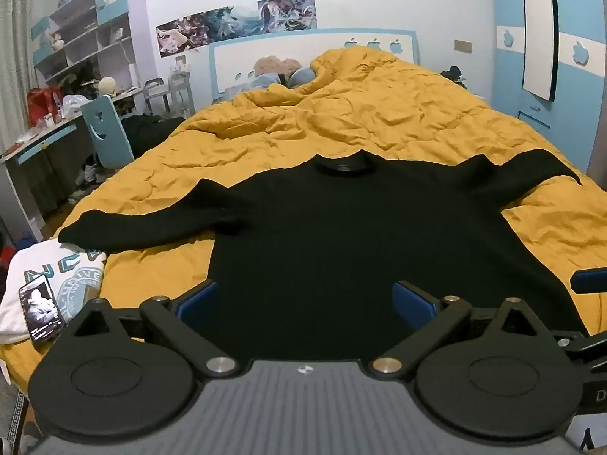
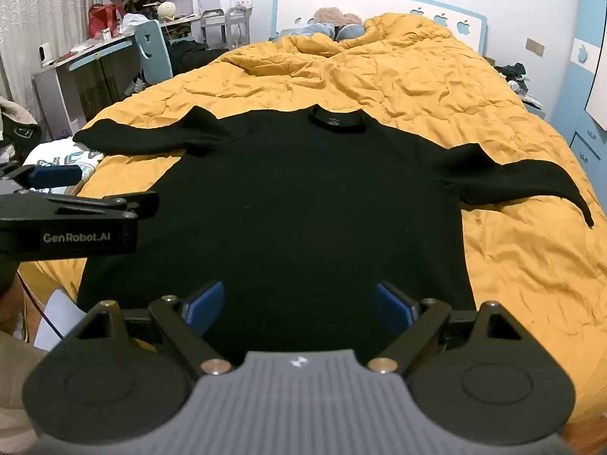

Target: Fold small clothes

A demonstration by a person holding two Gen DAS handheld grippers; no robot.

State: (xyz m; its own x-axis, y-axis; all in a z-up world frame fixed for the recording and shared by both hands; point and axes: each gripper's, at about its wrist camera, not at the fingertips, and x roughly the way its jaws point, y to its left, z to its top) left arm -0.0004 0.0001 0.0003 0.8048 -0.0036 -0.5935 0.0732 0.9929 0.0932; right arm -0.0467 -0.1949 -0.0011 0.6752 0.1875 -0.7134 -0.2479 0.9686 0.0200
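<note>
A black long-sleeved top [image 1: 341, 235] [image 2: 288, 197] lies flat on the yellow quilt [image 1: 360, 121] [image 2: 379, 72], collar away from me and both sleeves spread out sideways. My left gripper [image 1: 305, 305] hovers over the hem, jaws wide open, nothing between its blue pads. My right gripper [image 2: 297, 305] is also wide open above the hem, with empty space between its pads. In the right wrist view the left gripper's side [image 2: 76, 220] shows at the left edge. A blue pad of the right gripper [image 1: 590, 280] pokes in at the right edge of the left wrist view.
A white printed garment [image 1: 49, 276] with a phone [image 1: 40, 307] on it lies at the bed's near left corner. A desk [image 2: 76, 76] and blue chair [image 2: 151, 49] stand left of the bed. Pillows and a headboard [image 2: 379, 7] are at the far end; a wardrobe [image 1: 550, 57] stands right.
</note>
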